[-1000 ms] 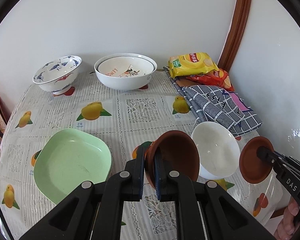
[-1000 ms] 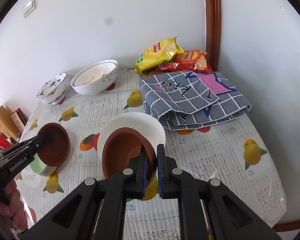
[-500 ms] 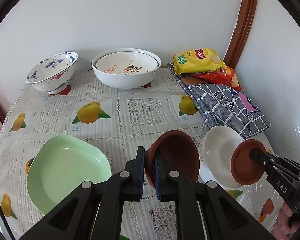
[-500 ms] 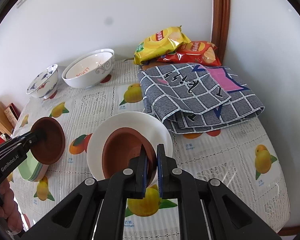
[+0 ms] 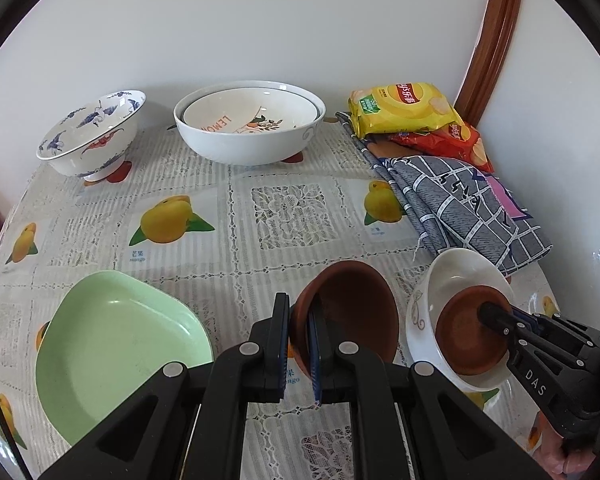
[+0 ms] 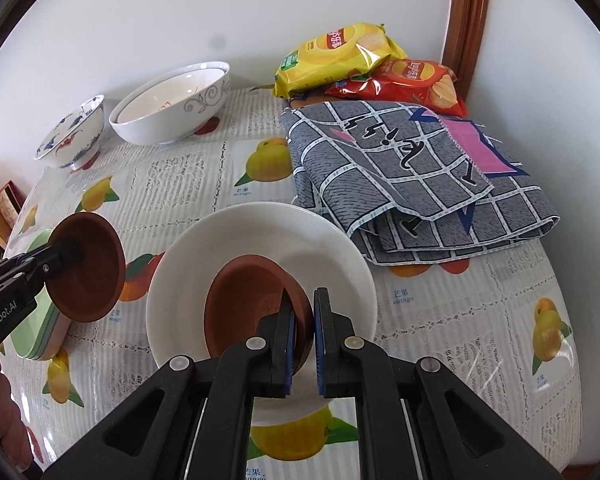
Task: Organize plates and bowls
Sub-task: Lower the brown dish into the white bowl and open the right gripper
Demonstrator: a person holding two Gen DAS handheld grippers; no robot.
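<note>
My left gripper [image 5: 299, 344] is shut on the rim of a brown bowl [image 5: 352, 312], held tilted above the tablecloth just right of the stacked green plates [image 5: 112, 352]. My right gripper [image 6: 304, 318] is shut on the rim of a second brown bowl [image 6: 248, 300]. That bowl sits tilted inside the white bowl [image 6: 260, 236]; I cannot tell whether they touch. The left wrist view shows this brown bowl [image 5: 464, 336] inside the white bowl [image 5: 456, 272] at the right. In the right wrist view the left gripper [image 6: 66, 254] and its brown bowl [image 6: 96, 276] hang over the green plates [image 6: 40, 332].
Two nested large white bowls [image 5: 252, 128] and a blue-patterned footed bowl [image 5: 92, 136] stand at the back by the wall. A folded grey checked cloth [image 6: 412, 176] and two crisp bags [image 6: 340, 52] fill the back right corner. A hand shows at the lower right.
The right gripper has come down and forward, bringing its brown bowl into the white bowl. The left gripper has sunk slightly and moved forward with its brown bowl.
</note>
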